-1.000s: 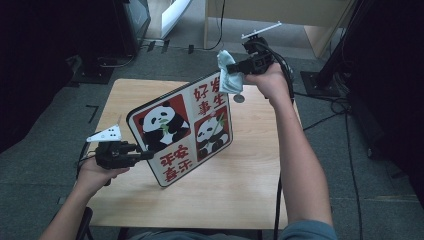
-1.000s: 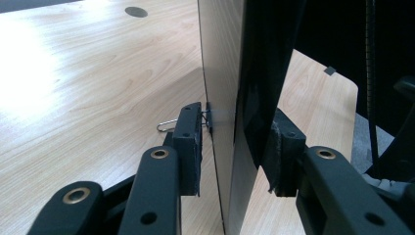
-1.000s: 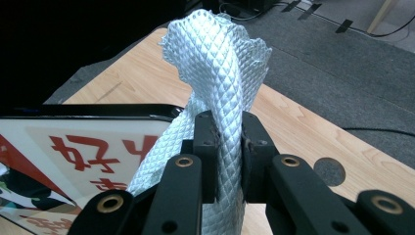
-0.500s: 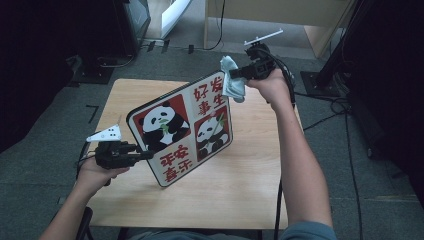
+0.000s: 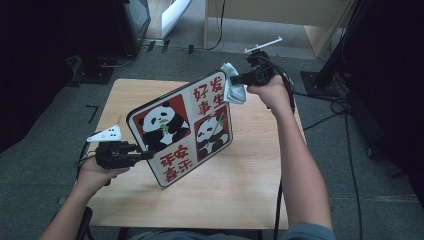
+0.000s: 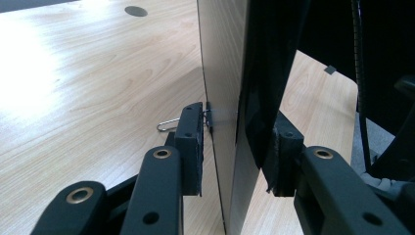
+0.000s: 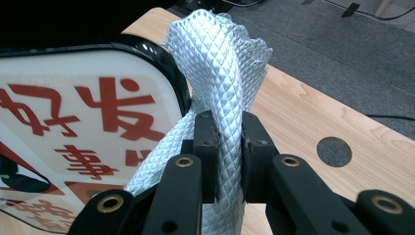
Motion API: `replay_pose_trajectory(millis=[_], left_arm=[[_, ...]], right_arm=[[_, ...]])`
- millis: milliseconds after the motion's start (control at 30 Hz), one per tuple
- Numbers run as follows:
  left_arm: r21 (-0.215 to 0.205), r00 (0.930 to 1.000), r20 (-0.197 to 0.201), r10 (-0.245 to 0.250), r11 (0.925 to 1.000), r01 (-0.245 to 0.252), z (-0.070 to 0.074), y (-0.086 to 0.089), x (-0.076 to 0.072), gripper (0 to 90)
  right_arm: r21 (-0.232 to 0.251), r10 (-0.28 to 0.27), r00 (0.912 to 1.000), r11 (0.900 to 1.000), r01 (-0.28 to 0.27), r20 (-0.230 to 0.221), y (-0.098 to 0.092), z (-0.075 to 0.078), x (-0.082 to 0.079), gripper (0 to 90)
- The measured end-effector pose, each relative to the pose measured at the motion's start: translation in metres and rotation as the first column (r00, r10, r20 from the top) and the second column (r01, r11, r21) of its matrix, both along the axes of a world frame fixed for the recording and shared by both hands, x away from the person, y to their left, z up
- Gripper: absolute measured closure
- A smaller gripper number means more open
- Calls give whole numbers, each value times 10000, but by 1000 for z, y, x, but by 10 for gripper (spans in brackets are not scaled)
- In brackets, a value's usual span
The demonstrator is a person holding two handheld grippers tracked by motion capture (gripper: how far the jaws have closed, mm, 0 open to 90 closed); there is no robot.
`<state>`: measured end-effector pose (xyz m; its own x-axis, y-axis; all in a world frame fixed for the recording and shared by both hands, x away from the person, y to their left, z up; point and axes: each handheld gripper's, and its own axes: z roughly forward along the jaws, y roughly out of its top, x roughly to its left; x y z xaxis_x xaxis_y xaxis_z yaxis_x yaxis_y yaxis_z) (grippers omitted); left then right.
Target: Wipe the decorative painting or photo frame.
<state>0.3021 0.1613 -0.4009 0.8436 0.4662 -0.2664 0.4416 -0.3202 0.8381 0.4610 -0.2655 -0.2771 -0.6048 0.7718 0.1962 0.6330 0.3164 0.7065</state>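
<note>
A rounded sign board point(image 5: 180, 130) with two pandas and red characters stands tilted on the wooden table point(image 5: 250, 185). My left gripper point(image 5: 147, 154) is shut on its lower left edge; in the left gripper view the jaws point(image 6: 235, 152) clamp the board point(image 6: 222, 98) from both sides. My right gripper point(image 5: 235, 79) is shut on a pale quilted cloth point(image 5: 234, 90) at the board's upper right corner. In the right gripper view the cloth point(image 7: 220, 58) rises twisted between the pads of that gripper point(image 7: 229, 156), touching the black rim of the board point(image 7: 73, 98).
A paper clip point(image 6: 169, 126) lies on the table behind the board. A round cable hole point(image 7: 334, 151) sits near the far table edge. Cables point(image 5: 330, 100) and dark stands cross the grey floor to the right.
My right hand has sunk a little with the cloth, from above the board's top corner down onto it. The left hand and board have stayed put.
</note>
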Motion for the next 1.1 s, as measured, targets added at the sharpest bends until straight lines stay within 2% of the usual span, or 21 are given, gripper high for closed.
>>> replay_pose_trajectory(millis=[367, 1100], left_arm=[[14, 10000, 35, -92, 10000, 92, 1, -1, 0, 712], [15, 9999, 45, -110, 9999, 109, 0, 0, 0, 708]], right_arm=[[53, 157, 9999, 9999, -157, -20, -2, -7, -1, 807], [103, 301, 9995, 9995, -299, -124, -4, -20, -5, 806]])
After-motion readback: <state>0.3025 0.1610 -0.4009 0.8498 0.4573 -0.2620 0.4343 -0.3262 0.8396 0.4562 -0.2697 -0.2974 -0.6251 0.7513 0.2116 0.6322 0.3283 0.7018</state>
